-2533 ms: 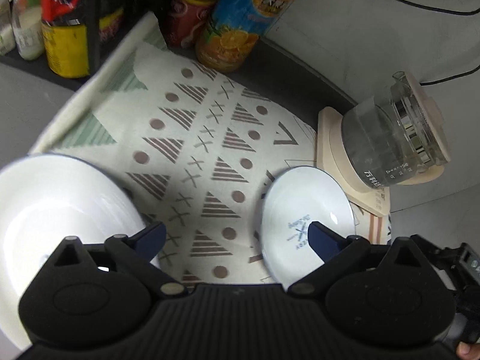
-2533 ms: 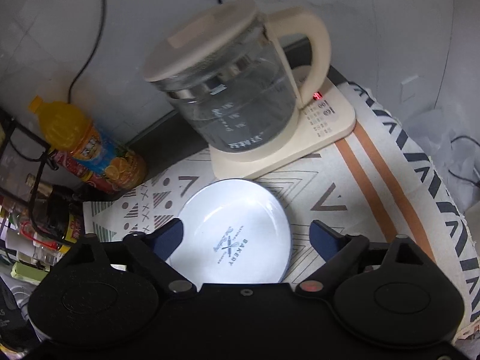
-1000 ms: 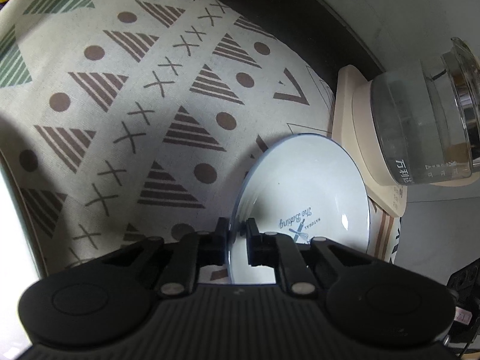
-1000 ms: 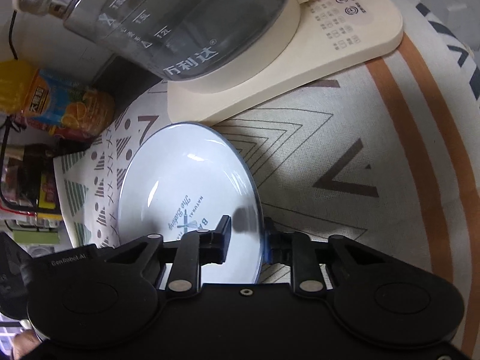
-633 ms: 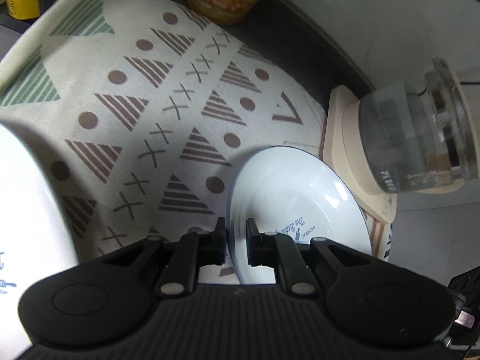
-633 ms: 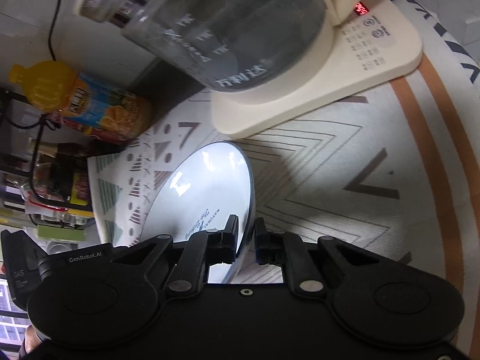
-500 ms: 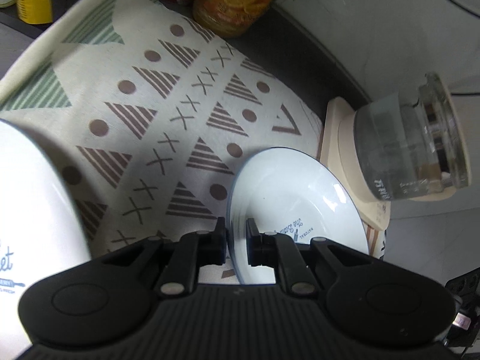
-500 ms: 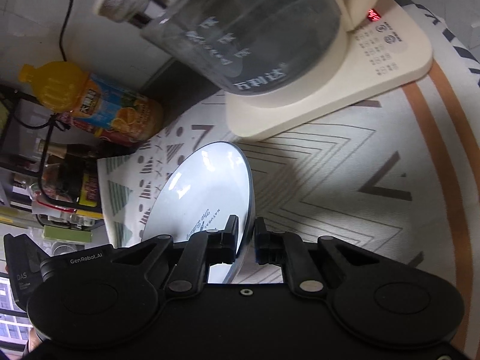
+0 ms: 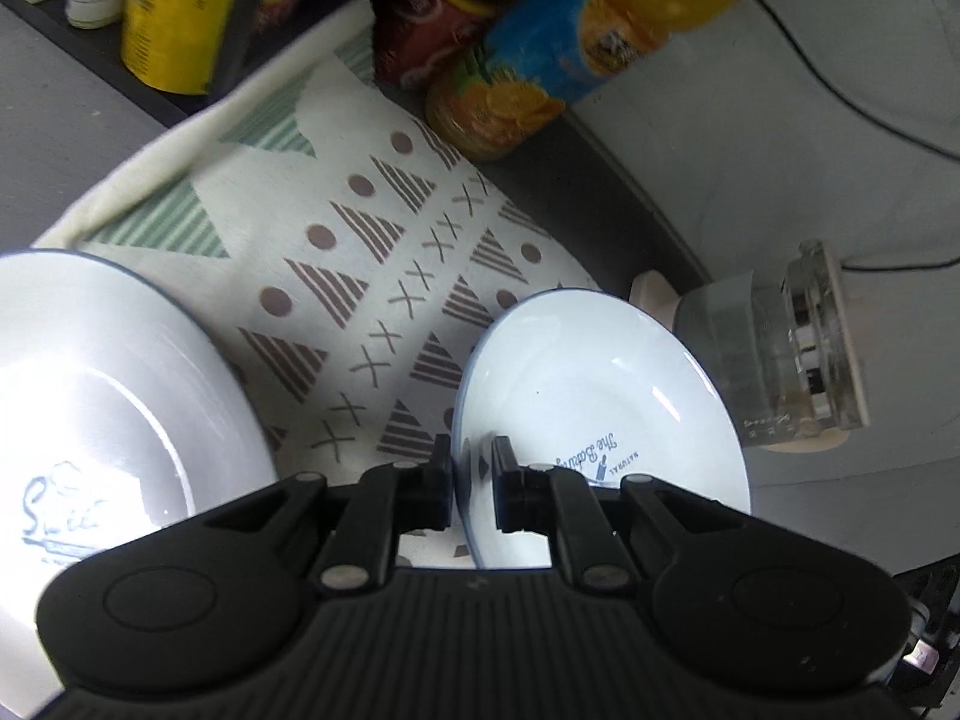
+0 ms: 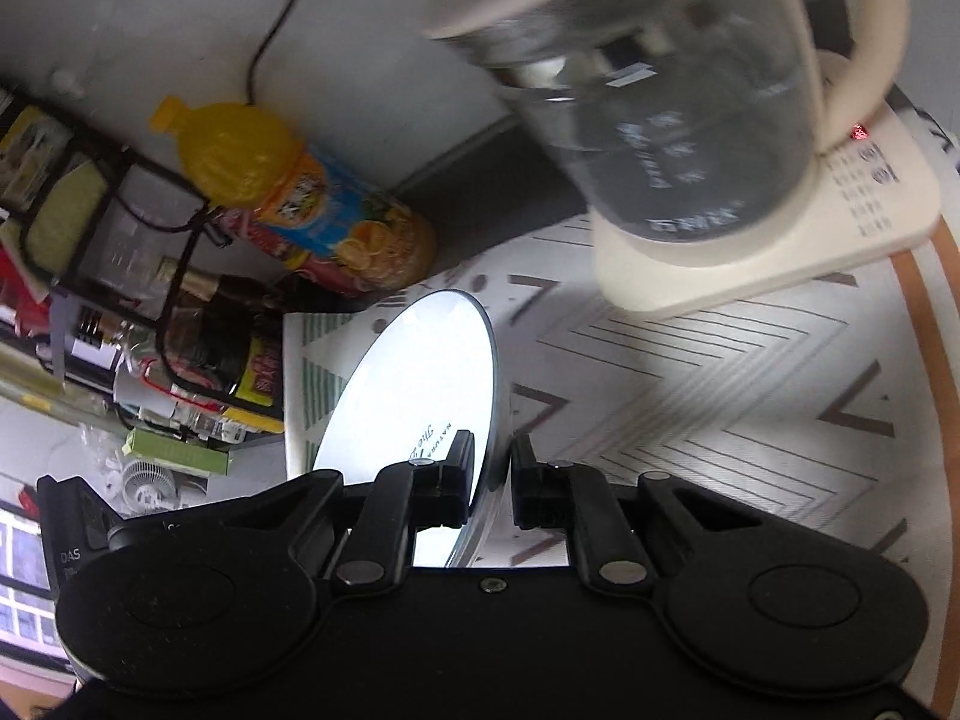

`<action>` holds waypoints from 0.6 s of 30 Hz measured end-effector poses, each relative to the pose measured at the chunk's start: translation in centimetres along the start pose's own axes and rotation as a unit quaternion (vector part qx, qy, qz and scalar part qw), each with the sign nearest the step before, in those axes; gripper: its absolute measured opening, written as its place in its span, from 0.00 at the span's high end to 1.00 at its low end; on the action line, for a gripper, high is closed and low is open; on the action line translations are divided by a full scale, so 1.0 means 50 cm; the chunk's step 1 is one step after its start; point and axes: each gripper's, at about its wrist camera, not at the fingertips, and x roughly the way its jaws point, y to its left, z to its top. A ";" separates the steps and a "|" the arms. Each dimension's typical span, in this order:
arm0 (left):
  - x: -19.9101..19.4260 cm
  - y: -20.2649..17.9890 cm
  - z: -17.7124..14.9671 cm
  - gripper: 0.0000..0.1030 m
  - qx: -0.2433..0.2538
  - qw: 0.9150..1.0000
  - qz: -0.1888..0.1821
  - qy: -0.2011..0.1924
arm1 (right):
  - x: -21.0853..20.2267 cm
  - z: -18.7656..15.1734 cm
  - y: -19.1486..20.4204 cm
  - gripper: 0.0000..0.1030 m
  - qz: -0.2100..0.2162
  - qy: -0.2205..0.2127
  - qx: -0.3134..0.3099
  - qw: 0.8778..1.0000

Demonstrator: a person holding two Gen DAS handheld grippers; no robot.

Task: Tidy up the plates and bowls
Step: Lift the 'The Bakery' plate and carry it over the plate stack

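A small white plate (image 9: 600,396) with a blue rim and blue lettering hangs above the patterned cloth, held from both sides. My left gripper (image 9: 471,468) is shut on its left rim. In the right wrist view the same small plate (image 10: 420,384) stands tilted almost on edge, and my right gripper (image 10: 492,468) is shut on its right rim. A larger white plate (image 9: 102,396) with blue lettering lies on the cloth at the left of the left wrist view.
A glass kettle (image 10: 672,114) on a cream base (image 10: 780,240) stands behind the small plate. An orange juice bottle (image 9: 540,60), a red can (image 9: 432,24) and a black wire rack (image 10: 120,252) of jars line the back wall. The patterned cloth (image 9: 372,252) covers the counter.
Both grippers closed on the small plate's rims and lifted it off the cloth. It has risen and tipped, and the large plate has come back into the left wrist view.
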 end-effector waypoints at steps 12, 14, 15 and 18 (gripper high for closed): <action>-0.112 0.097 0.040 0.90 0.007 1.000 -0.015 -0.011 | 0.025 -0.079 0.127 0.88 -0.007 -0.014 -0.006 1.000; -0.129 0.118 0.044 0.90 0.009 1.000 -0.016 -0.011 | 0.032 -0.095 0.146 0.88 -0.006 -0.013 -0.006 1.000; -0.136 0.128 0.046 0.90 0.008 1.000 -0.016 -0.011 | 0.035 -0.103 0.154 0.88 -0.005 -0.013 -0.006 1.000; -0.157 0.161 0.051 0.90 0.000 1.000 -0.017 -0.006 | 0.050 -0.128 0.177 0.88 -0.010 -0.011 -0.004 1.000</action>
